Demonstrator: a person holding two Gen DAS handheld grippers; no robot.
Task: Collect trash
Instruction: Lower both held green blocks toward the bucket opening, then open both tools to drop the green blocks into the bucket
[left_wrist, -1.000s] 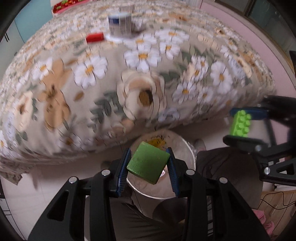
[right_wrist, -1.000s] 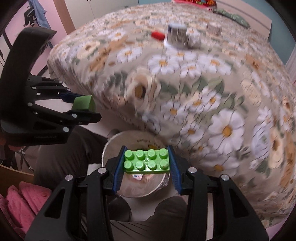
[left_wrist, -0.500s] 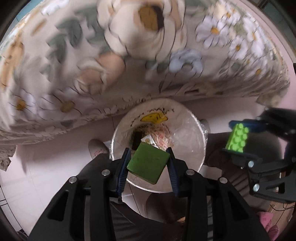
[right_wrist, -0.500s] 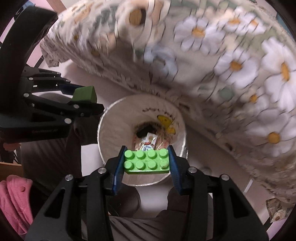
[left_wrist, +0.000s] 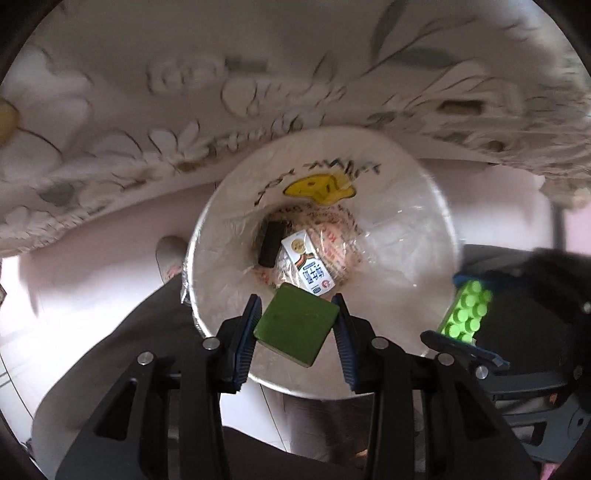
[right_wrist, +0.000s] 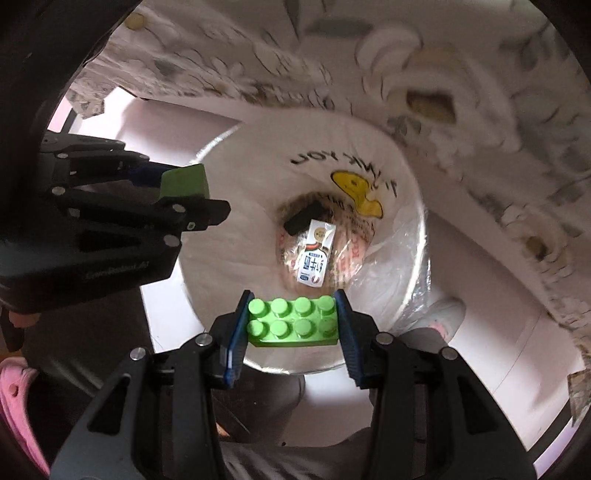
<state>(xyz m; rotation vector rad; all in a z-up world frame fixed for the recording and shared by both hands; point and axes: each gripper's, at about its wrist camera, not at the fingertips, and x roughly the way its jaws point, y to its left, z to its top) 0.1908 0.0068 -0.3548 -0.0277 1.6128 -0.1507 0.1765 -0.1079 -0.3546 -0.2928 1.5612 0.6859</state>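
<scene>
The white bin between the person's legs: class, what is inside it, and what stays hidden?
Inside the bin, on its clear liner, lie a small printed carton and a black object. Anything beneath them, and the part behind the held dark green block, is covered.

left tool (left_wrist: 297, 326) clamped on dark green block (left_wrist: 296, 326), above lined bin (left_wrist: 399, 229); right tool (left_wrist: 466, 314) pinching lime studded brick (left_wrist: 466, 313) at bin's right rim
</scene>
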